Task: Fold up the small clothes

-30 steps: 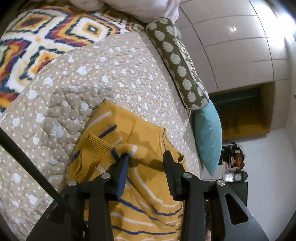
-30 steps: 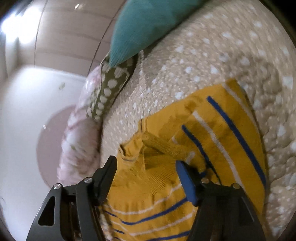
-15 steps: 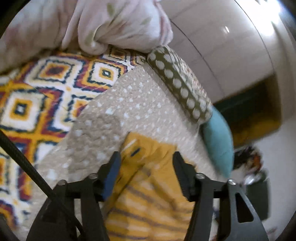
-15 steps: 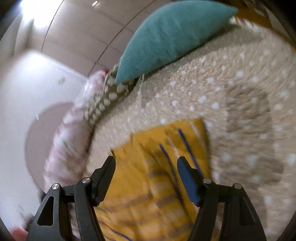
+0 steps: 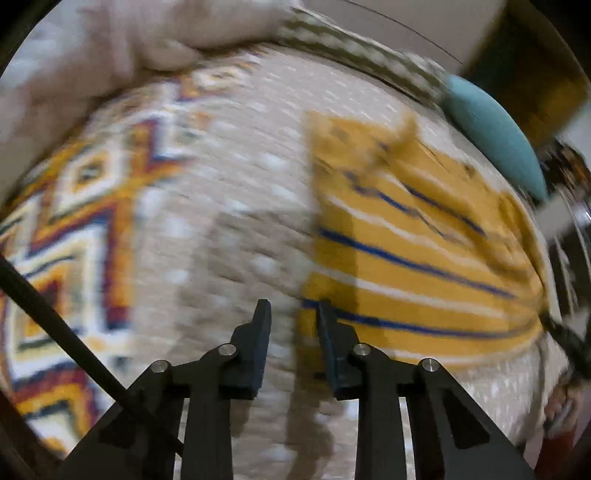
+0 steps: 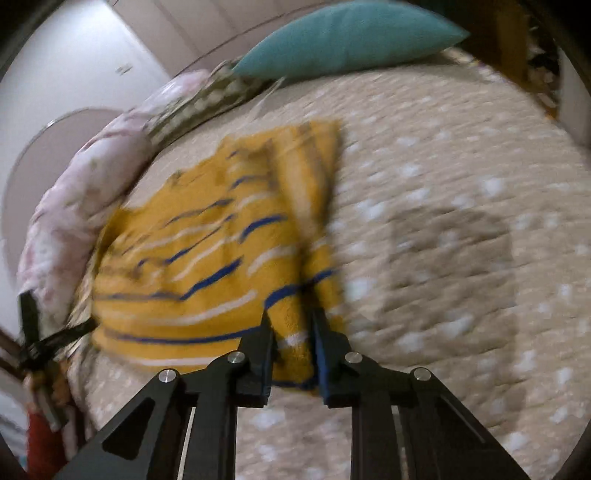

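- Left gripper (image 5: 293, 308): matte black angular linkage, silver round screws, blue-edged fingers, black cable at left.
- Right gripper (image 6: 291, 317): same black frame, silver screws, blue pads.

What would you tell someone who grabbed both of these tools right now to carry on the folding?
Left hand-held gripper: jaws partly open, nothing between them, at the near left corner of the yellow striped sweater.
Right hand-held gripper: the near right corner lies between its jaws; the blur hides whether it is pinched.
The sweater lies spread on the dotted bedspread, collar end toward the teal pillow.
Done: sleeves seem tucked over the body, though the pictures are blurry.
Left: probably grip both near corners, then fold the hem up toward the collar.
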A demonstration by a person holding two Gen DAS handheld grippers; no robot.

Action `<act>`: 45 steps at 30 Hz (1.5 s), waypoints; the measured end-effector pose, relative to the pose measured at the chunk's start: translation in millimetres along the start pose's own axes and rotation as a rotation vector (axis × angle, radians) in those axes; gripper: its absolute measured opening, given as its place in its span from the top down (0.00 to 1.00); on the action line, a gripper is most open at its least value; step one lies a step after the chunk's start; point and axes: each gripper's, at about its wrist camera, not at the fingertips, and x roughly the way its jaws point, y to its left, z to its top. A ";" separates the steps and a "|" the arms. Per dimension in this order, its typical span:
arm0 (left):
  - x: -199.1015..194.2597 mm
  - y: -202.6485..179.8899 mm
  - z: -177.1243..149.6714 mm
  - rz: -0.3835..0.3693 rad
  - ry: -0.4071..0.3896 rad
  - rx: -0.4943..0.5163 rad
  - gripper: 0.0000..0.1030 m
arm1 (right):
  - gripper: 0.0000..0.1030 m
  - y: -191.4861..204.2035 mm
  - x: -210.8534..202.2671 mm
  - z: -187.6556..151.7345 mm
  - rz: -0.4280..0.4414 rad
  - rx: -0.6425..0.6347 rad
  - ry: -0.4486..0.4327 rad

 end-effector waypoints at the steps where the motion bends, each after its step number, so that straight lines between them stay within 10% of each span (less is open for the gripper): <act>1: -12.1 8.6 2.7 0.062 -0.043 -0.016 0.82 | 0.84 -8.1 -3.1 1.0 -0.040 0.020 -0.019; 6: -62.0 11.6 -7.5 0.075 -0.162 0.002 0.78 | 0.75 -28.2 -32.9 -2.8 -0.069 0.064 -0.079; 10: -79.4 -18.7 -21.3 0.074 -0.273 0.026 0.37 | 0.71 -5.9 -66.6 -1.9 -0.102 -0.005 -0.198; 13: -62.5 -52.8 -24.5 0.035 -0.286 0.053 0.37 | 0.71 19.9 -69.1 5.9 -0.072 -0.072 -0.253; 21: 11.0 -93.6 -26.5 0.002 -0.253 0.087 0.36 | 0.71 107.9 24.6 60.6 -0.062 -0.274 -0.070; 30: -10.9 -74.6 -27.5 -0.060 -0.313 0.123 0.33 | 0.74 83.6 98.6 130.5 -0.273 -0.078 -0.021; 34: -34.3 -51.6 -24.5 -0.065 -0.356 0.050 0.33 | 0.70 133.6 67.0 123.3 -0.236 -0.159 -0.147; 40: -42.5 -2.7 -15.4 0.029 -0.385 -0.110 0.29 | 0.70 243.1 92.4 82.8 0.014 -0.413 -0.001; 45: -35.5 24.5 -9.8 0.040 -0.358 -0.179 0.29 | 0.70 325.6 148.5 49.5 -0.011 -0.629 0.085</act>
